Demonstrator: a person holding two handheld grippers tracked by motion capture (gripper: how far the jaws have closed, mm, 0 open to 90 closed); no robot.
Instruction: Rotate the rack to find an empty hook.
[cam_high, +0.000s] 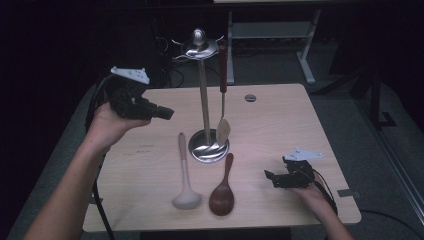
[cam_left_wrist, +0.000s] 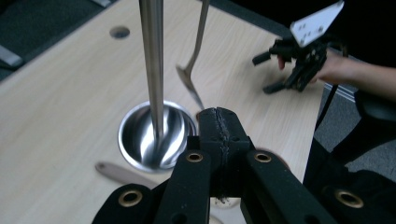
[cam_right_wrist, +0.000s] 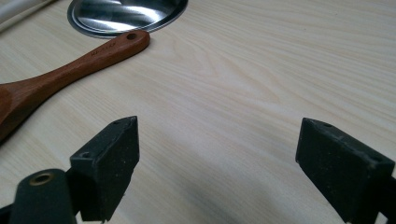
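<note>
Left gripper (cam_high: 162, 112) is hovering high, left of the stand (cam_high: 202, 95), jaws pressed fully together with nothing between them. In the left gripper view the closed jaws are pointing down toward the stand's round base (cam_left_wrist: 154, 135). The pole is rising just beyond them.

Right gripper (cam_high: 272, 179) is sitting low over the table (cam_high: 280, 120), well right of the stand and near the front right corner. Its jaws are standing wide apart and empty. In the right gripper view bare wood is lying between the two pads (cam_right_wrist: 116, 158).

Spatula (cam_high: 223, 95) is hanging from the stand's top ring, just right of the pole, with its blade dangling above the base.

Brown spoon (cam_high: 223, 190) is lying flat in front of the stand; its handle tip is nearly touching the base rim, and its bowl is toward the person. It is sitting between the stand and the right gripper.

Ladle (cam_high: 185, 175) is lying flat front-left of the stand, beside the brown spoon, apart from it.
</note>
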